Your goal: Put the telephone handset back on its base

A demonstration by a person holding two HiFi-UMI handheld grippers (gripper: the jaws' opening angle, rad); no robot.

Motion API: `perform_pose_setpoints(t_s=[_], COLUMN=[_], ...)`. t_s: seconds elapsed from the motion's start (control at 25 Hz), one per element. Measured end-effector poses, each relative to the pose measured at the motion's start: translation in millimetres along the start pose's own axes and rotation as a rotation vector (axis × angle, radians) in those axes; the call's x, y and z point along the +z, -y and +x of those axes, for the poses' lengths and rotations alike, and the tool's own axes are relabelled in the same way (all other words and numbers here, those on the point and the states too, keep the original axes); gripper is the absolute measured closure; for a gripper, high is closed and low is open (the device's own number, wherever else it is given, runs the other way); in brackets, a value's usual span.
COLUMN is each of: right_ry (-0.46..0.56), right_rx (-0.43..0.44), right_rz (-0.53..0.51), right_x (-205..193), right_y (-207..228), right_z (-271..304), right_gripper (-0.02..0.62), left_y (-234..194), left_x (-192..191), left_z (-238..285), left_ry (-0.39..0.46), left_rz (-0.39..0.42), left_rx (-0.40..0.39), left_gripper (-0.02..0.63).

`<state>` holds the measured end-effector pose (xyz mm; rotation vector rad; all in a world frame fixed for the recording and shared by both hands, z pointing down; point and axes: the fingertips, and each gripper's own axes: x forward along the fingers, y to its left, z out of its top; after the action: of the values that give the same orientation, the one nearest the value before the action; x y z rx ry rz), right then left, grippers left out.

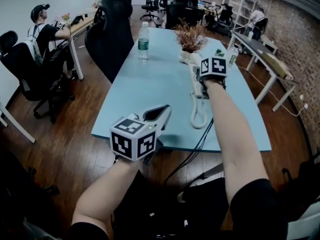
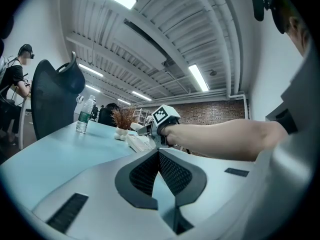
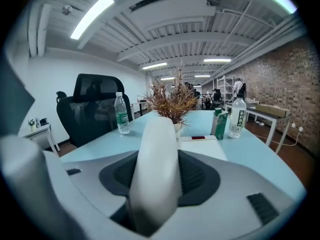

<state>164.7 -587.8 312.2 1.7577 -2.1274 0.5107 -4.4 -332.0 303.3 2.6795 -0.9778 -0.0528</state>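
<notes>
My right gripper (image 1: pixel 204 70) reaches over the far side of the light blue table (image 1: pixel 150 89), shut on the white telephone handset (image 3: pixel 157 169), which stands upright between its pads (image 3: pixel 200 176). Just beyond the jaws lies the white phone base (image 3: pixel 202 146), seen in the head view under my right hand (image 1: pixel 196 86). The coiled cord (image 1: pixel 198 115) trails from it toward the table's near edge. My left gripper (image 1: pixel 166 109) hangs at the near edge of the table, shut, nothing in it; in its own view the jaws (image 2: pixel 158 151) meet at the tips and point at the right gripper (image 2: pixel 162 121).
A dried plant in a white pot (image 1: pixel 190 40) stands just behind the phone. A water bottle (image 1: pixel 143 41) is at the far left, a green carton (image 3: pixel 221 125) and a spray bottle (image 3: pixel 238 116) at the far right. Black office chairs (image 1: pixel 110 34) border the table; a person (image 1: pixel 45 31) sits at left.
</notes>
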Motion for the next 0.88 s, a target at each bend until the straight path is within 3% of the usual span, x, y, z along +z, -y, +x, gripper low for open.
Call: perform_pose_setpoints(t_s=[0.68, 0.8, 0.88], right_ry=[-0.065, -0.040, -0.027], right_rx=[-0.100, -0.123, -0.140], right_rz=[0.006, -0.005, -0.019], right_x=[-25.4, -20.0, -14.5], right_y=[21.0, 23.8, 25.2], right_z=[41.2, 40.1, 34.2], right_gripper=[0.362, 0.298, 0.295], left_y=[-9.9, -11.9, -11.8], left_x=[-4.2, -3.0, -2.7], left_z=[2.7, 2.9, 3.6], left_ry=[-0.015, -0.015, -0.014], left_rz=[-0.005, -0.003, -0.007], left_rx=[-0.021, -0.017, -0.016], left_gripper=[0.609, 0.607, 0.607])
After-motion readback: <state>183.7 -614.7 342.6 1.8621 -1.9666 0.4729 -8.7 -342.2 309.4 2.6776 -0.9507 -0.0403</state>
